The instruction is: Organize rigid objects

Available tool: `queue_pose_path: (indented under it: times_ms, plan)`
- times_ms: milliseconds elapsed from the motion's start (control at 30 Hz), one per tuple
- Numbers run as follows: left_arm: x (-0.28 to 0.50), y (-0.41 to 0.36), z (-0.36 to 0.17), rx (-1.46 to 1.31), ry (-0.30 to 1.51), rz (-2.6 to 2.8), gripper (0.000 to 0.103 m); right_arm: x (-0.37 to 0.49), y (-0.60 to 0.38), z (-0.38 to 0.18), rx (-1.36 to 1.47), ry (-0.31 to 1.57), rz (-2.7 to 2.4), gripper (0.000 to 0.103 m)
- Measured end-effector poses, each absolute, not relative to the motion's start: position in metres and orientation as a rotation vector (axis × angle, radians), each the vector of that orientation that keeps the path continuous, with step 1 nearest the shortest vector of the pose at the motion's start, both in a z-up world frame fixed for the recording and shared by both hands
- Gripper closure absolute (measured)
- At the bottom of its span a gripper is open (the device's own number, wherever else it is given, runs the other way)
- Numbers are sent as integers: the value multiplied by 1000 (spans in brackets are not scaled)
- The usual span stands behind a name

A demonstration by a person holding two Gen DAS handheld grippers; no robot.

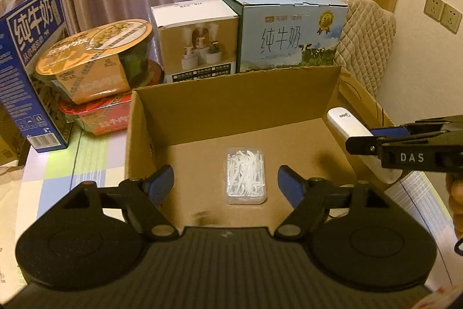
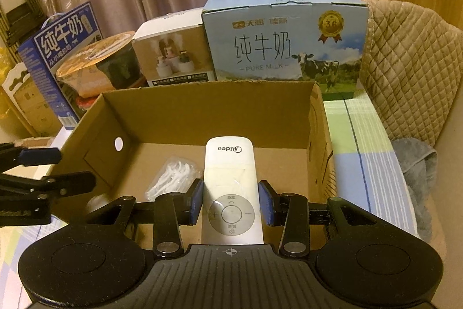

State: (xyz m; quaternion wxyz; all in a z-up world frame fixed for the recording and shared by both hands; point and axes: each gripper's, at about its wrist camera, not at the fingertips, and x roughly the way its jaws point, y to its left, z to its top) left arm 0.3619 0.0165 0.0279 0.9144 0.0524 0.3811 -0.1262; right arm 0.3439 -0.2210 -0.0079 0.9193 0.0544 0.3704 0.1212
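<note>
While right tool (image 2: 230,203) clamps remote (image 2: 230,187), left tool (image 1: 225,181) gapes over floss-pick case (image 1: 246,175)

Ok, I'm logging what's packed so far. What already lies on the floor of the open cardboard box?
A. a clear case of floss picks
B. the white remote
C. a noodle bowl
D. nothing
A: the clear case of floss picks lies on the cardboard box floor, while the white remote is gripped in the right gripper above it.

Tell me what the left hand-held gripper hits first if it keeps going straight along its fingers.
Most likely the clear box of floss picks, lying on the cardboard box floor between the left hand-held gripper's open fingers; depth is hard to judge.
</note>
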Motion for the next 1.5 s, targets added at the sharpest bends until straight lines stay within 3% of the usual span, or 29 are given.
queue_pose_path:
  times_ms: [167,200,233,267,700,1033,1500]
  plan:
    - [356,22,33,91,770,-254,28,343,-223,-4,139,704,249,63]
    - [354,23,34,90,767,-255,28,343,-224,-2,151,690,257,57]
    - [351,23,36,92,763,-256,28,342,-225,1,162,672,264,36]
    - [349,23,37,94,758,-255,28,338,-226,4,169,644,268,24]
    - [270,35,67,43,708,-214,20,252,-239,40,99,606,229,23]
    - [175,49,86,2,669,-158,1,128,-242,42,149,576,222,20]
    - [65,58,58,8,709,-52,1,17,-245,12,127,628,216,19]
